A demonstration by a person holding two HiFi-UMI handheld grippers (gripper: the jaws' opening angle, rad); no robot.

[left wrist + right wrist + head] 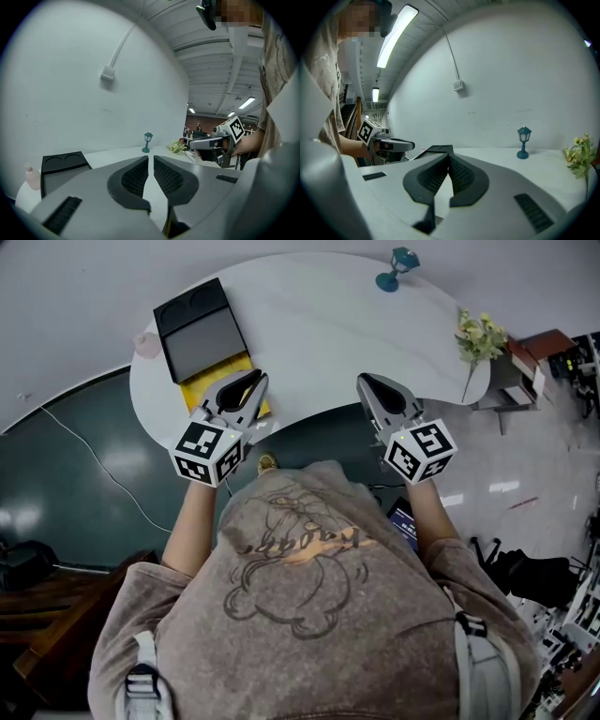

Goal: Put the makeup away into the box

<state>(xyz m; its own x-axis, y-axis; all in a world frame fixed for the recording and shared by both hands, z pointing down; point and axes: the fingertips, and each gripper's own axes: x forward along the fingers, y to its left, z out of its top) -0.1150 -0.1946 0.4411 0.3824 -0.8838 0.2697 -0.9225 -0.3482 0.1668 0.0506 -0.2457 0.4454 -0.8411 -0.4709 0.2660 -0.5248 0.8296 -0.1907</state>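
While both tongs hang over near edge of white curved table (328, 324), neither holds anything: left gripper (151, 159) all but closed, thin slit, empty; right gripper (449, 157) tips together, empty. Likely makeup, small pale-pink bottle (145, 343), stands at table's left rim, just beside black rectangular box (202, 329) with two round recesses. Advice: spread left jaws wide first, approach bottle side-on, squeeze gently; looks light, tippy.
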